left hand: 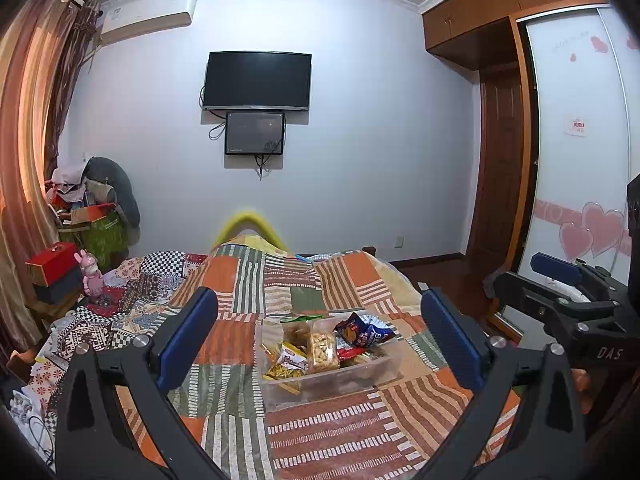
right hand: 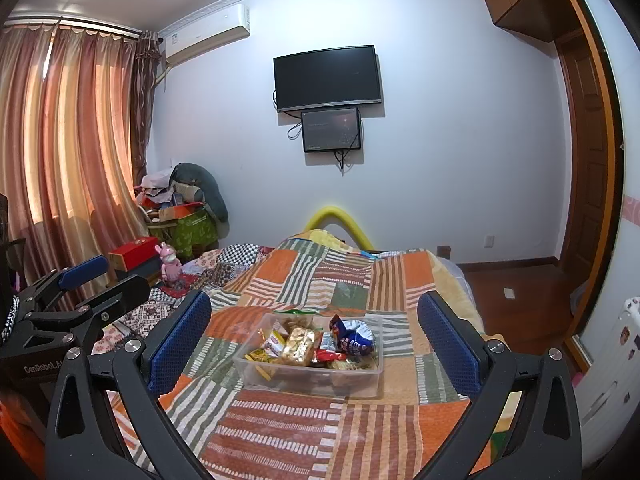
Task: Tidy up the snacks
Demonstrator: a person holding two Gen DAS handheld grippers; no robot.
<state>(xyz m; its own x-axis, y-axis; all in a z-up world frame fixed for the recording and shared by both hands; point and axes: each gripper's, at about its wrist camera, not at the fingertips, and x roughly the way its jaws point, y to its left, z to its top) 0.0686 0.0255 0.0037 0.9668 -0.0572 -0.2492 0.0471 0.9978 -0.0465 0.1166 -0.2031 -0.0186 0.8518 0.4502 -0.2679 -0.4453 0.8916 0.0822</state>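
Snack bin [right hand: 360, 380]: clear plastic, sat mid-bed on patchwork quilt [right hand: 280, 432], long axis roughly left-right, open top up. Held blue chip bag [right hand: 356, 338] at right, peanut pack [right hand: 298, 346] centre, yellow packets [right hand: 260, 356] left. Left gripper [left hand: 320, 344] and right gripper [right hand: 316, 344] hovered short of it, jaws wide apart, empty. Wall TV [right hand: 326, 78], curtains [right hand: 68, 132] left.

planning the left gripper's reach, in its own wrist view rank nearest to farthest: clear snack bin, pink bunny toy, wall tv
1. Clear snack bin: straight ahead on the quilt, between the open fingers of the left gripper.
2. Pink bunny toy: far left, at the bed's edge.
3. Wall tv: on the far wall, centre.
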